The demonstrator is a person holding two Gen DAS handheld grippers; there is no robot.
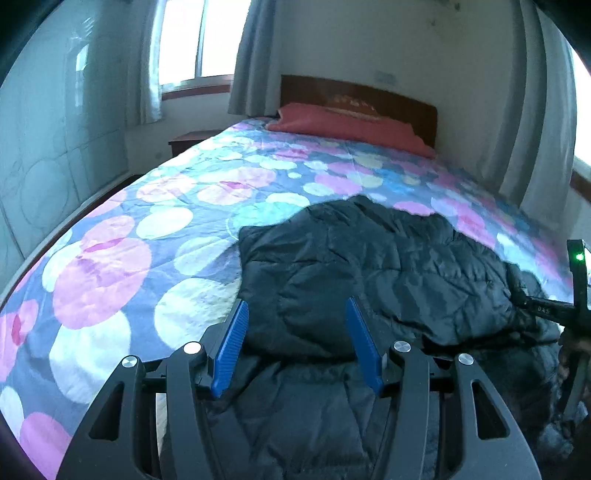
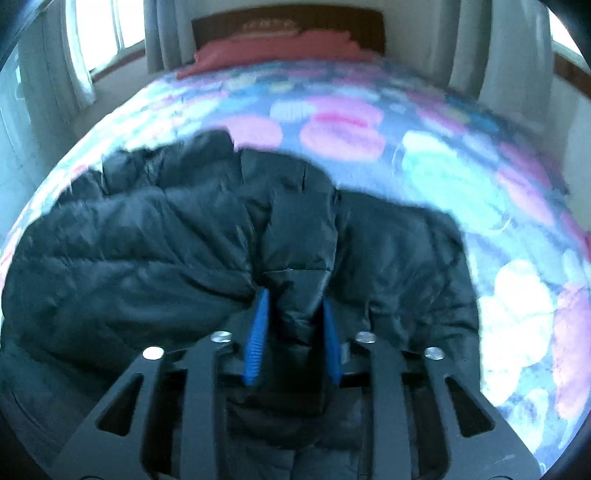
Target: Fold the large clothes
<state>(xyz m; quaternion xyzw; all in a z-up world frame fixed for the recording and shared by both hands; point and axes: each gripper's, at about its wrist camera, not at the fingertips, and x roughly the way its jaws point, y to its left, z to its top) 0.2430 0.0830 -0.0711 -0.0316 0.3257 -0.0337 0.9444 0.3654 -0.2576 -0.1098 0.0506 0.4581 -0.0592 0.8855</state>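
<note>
From the left wrist camera, a dark quilted jacket (image 1: 369,266) lies spread on a bed (image 1: 110,236) covered in a sheet printed with large pink, white and pale green circles. The jacket sits at the near end of the bed, towards the right of this view, its lower part running under the gripper. The left gripper (image 1: 297,317) hangs just above the padded fabric with its blue fingers (image 1: 232,350) standing apart – nothing is pinched between them, and the cloth shows freely in the gap. At the far end a red pillow (image 1: 347,125) lies against a dark wooden headboard (image 1: 406,99), with grey curtains (image 1: 251,55) and a bright window (image 1: 199,37) behind. At the right edge a black piece of the other tool carries a small green light (image 1: 579,256).

From the right wrist camera – a blurred picture – the same jacket (image 2: 147,240) fills the lower left and centre, bunched into thick folds on the patterned bed (image 2: 461,177). The right gripper (image 2: 295,306) has its blue fingers (image 2: 256,339) drawn in close on either side of a raised ridge of jacket fabric, which stands up between them; the pads appear to press on it, so the jaws grasp that fold. The red pillow (image 2: 280,48) and headboard (image 2: 332,18) show at the top.
</note>
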